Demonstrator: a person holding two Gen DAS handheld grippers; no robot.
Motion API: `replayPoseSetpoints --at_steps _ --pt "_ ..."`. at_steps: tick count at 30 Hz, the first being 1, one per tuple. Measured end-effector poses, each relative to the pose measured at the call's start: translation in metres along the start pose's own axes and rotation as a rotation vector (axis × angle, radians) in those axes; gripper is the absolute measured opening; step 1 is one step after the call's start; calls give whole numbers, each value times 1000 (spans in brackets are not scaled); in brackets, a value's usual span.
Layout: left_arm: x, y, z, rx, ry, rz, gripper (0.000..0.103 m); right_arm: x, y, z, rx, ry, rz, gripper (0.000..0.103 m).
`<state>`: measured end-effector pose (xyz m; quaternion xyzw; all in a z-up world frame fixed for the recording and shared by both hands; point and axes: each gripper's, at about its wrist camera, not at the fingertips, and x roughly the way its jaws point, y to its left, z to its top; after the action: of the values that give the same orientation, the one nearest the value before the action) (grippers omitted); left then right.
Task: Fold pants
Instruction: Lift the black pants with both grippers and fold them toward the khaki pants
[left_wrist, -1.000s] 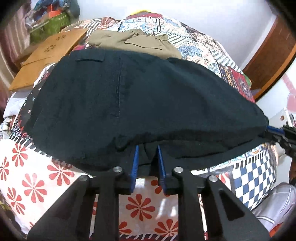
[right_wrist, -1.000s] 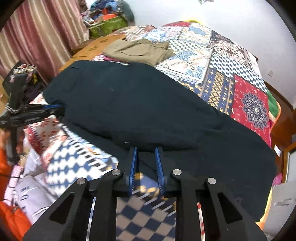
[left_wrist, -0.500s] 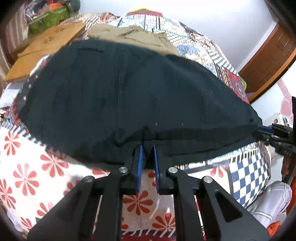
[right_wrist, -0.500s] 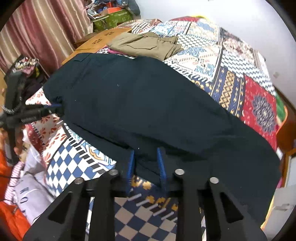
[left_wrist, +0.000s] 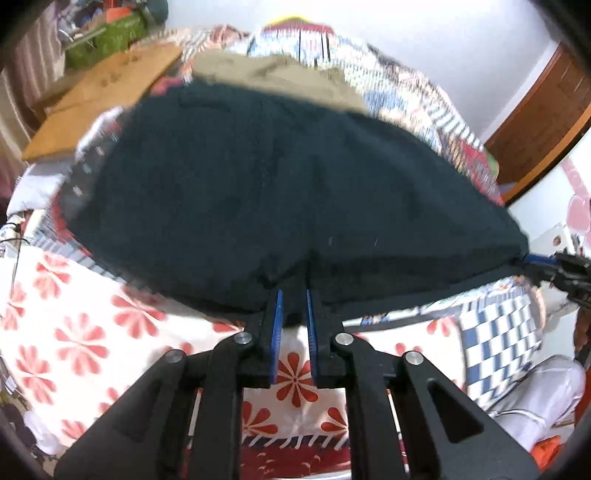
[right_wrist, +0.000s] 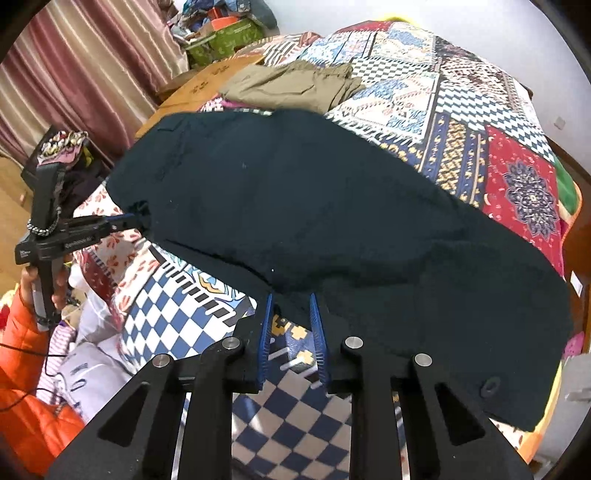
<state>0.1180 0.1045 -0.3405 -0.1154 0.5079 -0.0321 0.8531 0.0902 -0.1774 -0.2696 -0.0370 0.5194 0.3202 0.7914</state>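
Nearest, the left gripper and right gripper each pinch the near edge of the dark pants between narrow blue-padded fingers. Those pants — matte, heavy-looking, laid lengthwise — spread over the patchwork bedspread, seemingly folded leg on leg; the crosswise folds look not yet done. Beyond the pants lie crumpled khaki trousers.

Left view motion-blurred; khaki garment smeared, partly behind dark pants.
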Motion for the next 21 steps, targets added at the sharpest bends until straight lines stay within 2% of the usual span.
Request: replayPoseSetpoints --at_steps 4,6,8,12,17,21 --pt "-30 14 21 -35 -101 34 36 -18 -5 11 10 -53 -14 28" --pt "-39 24 36 -50 -149 66 40 -25 -7 21 8 -88 -27 35" --pt "-39 34 52 -62 -161 90 40 -29 -9 35 4 -123 -43 40" --pt "-32 60 85 -81 -177 115 40 -26 -14 63 -3 -159 -52 41" --pt "-2 90 122 -106 -119 101 40 -6 -24 101 4 -173 -43 45" --pt "20 107 142 -116 -70 86 41 20 -33 132 -12 -145 -49 45"
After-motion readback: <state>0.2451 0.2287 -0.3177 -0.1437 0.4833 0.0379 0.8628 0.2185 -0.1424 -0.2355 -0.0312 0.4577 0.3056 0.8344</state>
